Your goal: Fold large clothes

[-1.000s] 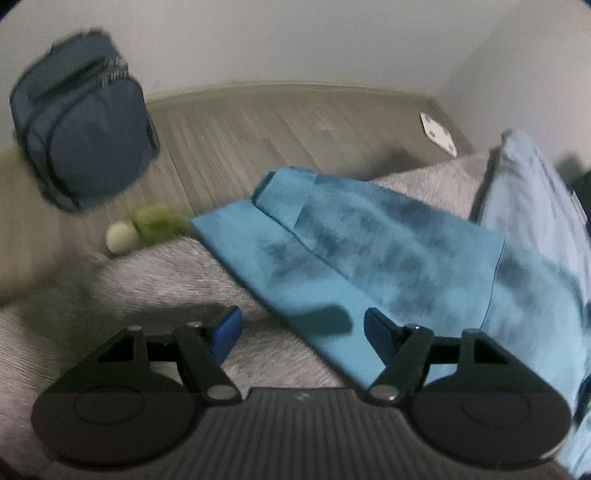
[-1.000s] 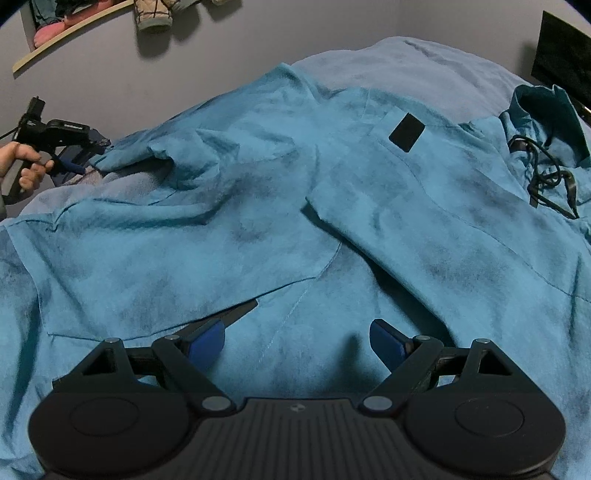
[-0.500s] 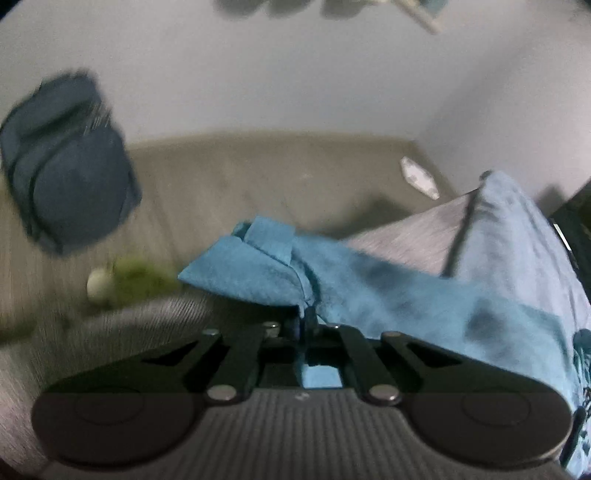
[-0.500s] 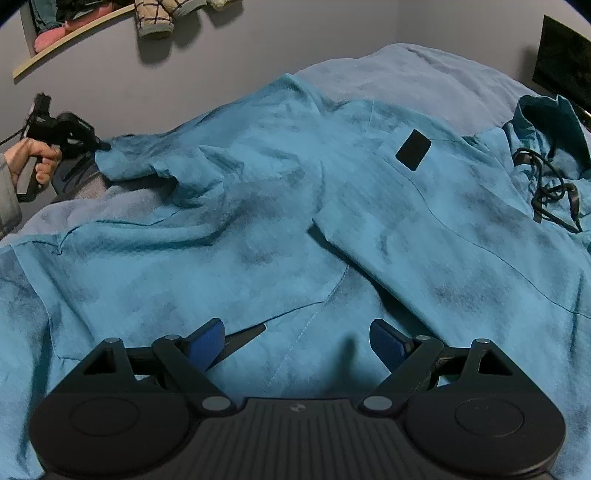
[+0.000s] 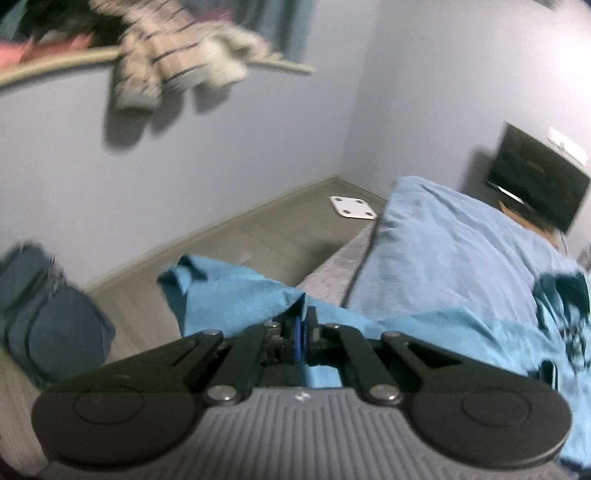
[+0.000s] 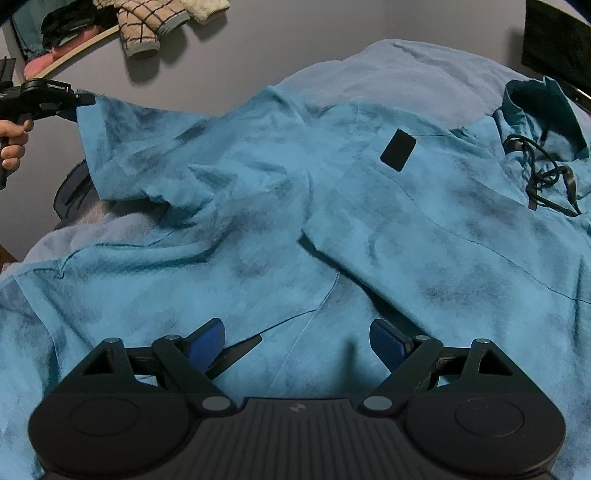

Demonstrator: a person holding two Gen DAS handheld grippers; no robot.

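A large teal hooded jacket (image 6: 258, 221) lies spread over the bed, its hood and black drawstring (image 6: 546, 173) at the far right. My left gripper (image 5: 302, 332) is shut on the end of the jacket's sleeve (image 5: 229, 299) and holds it lifted above the bed. In the right wrist view the left gripper (image 6: 79, 101) holds the sleeve cuff up at the far left. My right gripper (image 6: 297, 338) is open and empty, low over the jacket's lower front panel.
A light blue pillow (image 5: 443, 251) lies at the head of the bed. A dark blue backpack (image 5: 40, 314) and a white scale (image 5: 352, 207) sit on the wood floor. Clothes hang from a wall shelf (image 6: 147, 26). A dark screen (image 5: 535, 177) stands at the right.
My left gripper closed on the sleeve end and raised it, tilting upward toward the wall. My right gripper stayed open, nearly still over the jacket.
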